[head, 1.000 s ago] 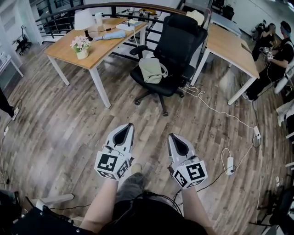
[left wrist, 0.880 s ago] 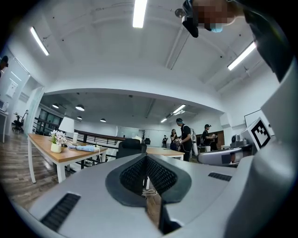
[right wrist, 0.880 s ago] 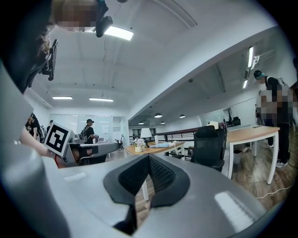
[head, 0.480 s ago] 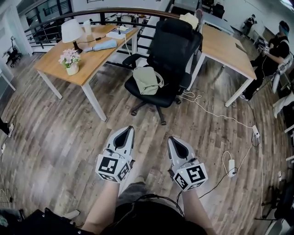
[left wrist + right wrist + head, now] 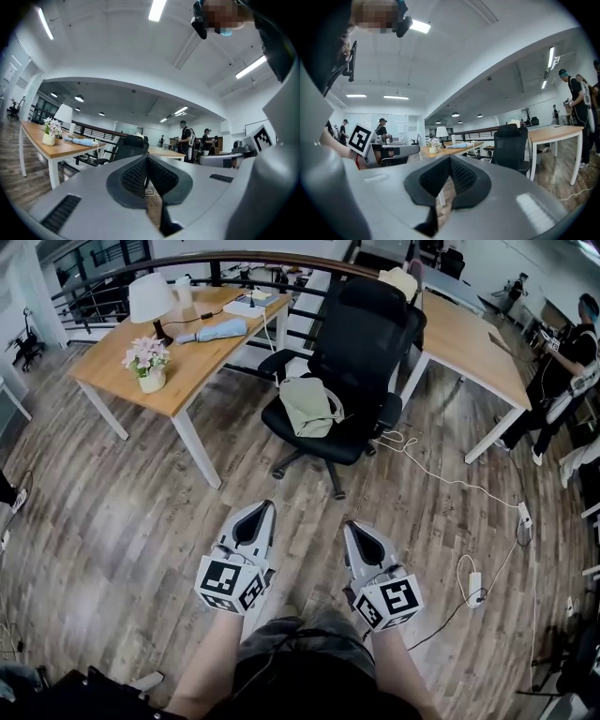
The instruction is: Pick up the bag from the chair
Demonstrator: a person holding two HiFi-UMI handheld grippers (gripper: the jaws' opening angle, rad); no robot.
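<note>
A pale green bag [image 5: 309, 406] with a strap lies on the seat of a black office chair [image 5: 361, 338] on castors, ahead of me in the head view. My left gripper [image 5: 260, 509] and right gripper [image 5: 353, 525] are held side by side low over the wood floor, well short of the chair. Both are shut with nothing between the jaws. The chair [image 5: 511, 145] shows to the right in the right gripper view and as a dark chair back [image 5: 131, 146] just above the jaws in the left gripper view. The bag is hidden in both gripper views.
A wooden desk [image 5: 192, 357] left of the chair carries a lamp [image 5: 150, 298], a flower pot [image 5: 150, 359] and a folded blue umbrella [image 5: 211, 331]. A second desk [image 5: 473, 338] stands to the right. White cables [image 5: 441, 479] and a power strip [image 5: 524, 515] lie on the floor. People [image 5: 567, 362] stand far right.
The chair and desks have shifted slightly in the head view as I move. Both grippers keep their place and stay shut.
</note>
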